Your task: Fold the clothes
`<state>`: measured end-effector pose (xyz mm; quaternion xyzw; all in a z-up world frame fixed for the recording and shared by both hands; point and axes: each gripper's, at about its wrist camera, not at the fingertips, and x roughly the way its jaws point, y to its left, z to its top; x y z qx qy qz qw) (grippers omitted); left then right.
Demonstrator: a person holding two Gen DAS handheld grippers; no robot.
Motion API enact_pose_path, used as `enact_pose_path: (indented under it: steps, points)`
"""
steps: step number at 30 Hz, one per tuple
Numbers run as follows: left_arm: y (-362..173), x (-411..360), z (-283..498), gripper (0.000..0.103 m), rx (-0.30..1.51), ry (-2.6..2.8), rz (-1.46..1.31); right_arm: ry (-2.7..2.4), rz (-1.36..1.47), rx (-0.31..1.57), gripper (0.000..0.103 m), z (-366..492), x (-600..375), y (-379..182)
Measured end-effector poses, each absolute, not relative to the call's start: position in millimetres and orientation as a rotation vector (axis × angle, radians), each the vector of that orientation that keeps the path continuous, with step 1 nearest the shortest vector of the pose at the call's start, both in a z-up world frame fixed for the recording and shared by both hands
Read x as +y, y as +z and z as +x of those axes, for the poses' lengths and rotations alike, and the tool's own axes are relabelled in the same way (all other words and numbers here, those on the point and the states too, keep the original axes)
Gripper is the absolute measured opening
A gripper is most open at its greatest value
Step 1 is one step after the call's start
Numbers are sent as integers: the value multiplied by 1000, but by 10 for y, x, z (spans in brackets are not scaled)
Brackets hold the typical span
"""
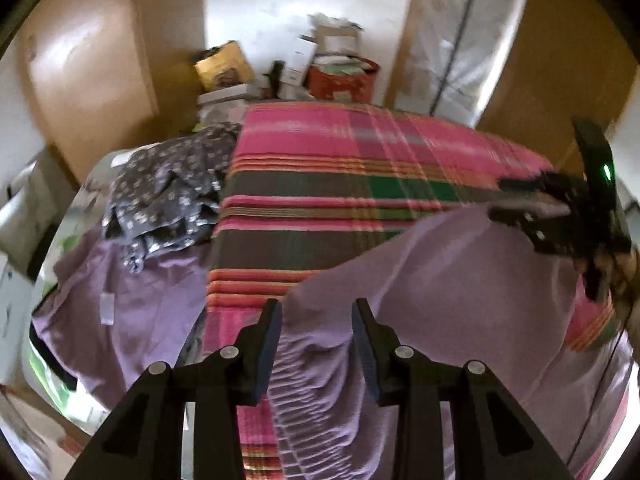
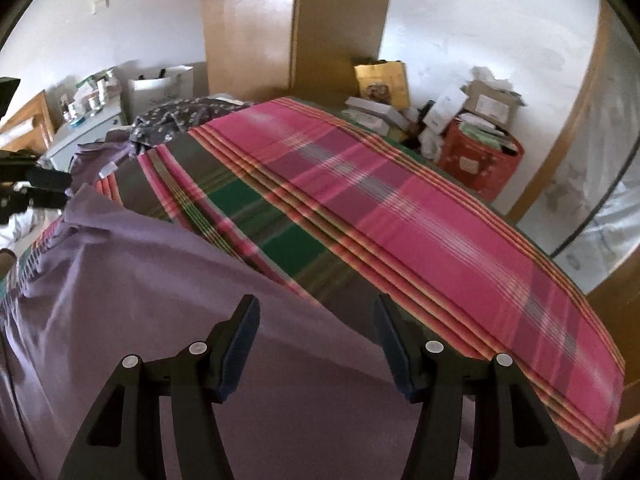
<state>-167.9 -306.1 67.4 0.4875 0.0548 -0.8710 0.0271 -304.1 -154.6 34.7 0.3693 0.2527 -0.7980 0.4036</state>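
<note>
Above lilac garment (image 1: pixel 440 280), both tools agape

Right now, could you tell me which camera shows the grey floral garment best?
The left wrist view: the grey floral garment lies crumpled, large and fairly clear. The right wrist view shows only a small, distant strip of it at the bed's far edge.

Both wrist views look forward, close above the bed's plaid blanket (image 1: pixel 320 184); each faces the far wall, sharing the red box (image 2: pixel 480 160).
</note>
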Motion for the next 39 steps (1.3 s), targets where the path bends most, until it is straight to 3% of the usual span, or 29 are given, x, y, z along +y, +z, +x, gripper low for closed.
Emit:
enact_pose_path:
  steps: [3, 9, 18, 29, 34, 36, 39]
  points:
    - [601, -2920, -1760, 37, 69, -2679, 1540, -2008, 935, 738, 61, -3094, -1667, 262]
    - [451, -2631, -1908, 37, -138, -2651, 1598, -1945, 987, 674, 61, -3134, -1578, 180]
    - [408, -2690, -2124, 37, -192, -2572, 1609, -1928, 970, 664, 61, -3105, -1547, 171]
    - [327, -2968, -2115, 44, 80, -2579, 1649, -1870, 1026, 556, 60, -3238, -1486, 139]
    - [324, -3013, -2119, 44, 129, -2585, 1648, -1841, 1028, 555, 41, -3186, -1511, 162]
    - [325, -3013, -2118, 44, 132, -2584, 1647, -1811, 1036, 540, 17, -3157, -1521, 172]
    - [325, -3026, -2121, 44, 143, -2583, 1645, -1801, 1036, 533, 10, -3111, -1523, 182]
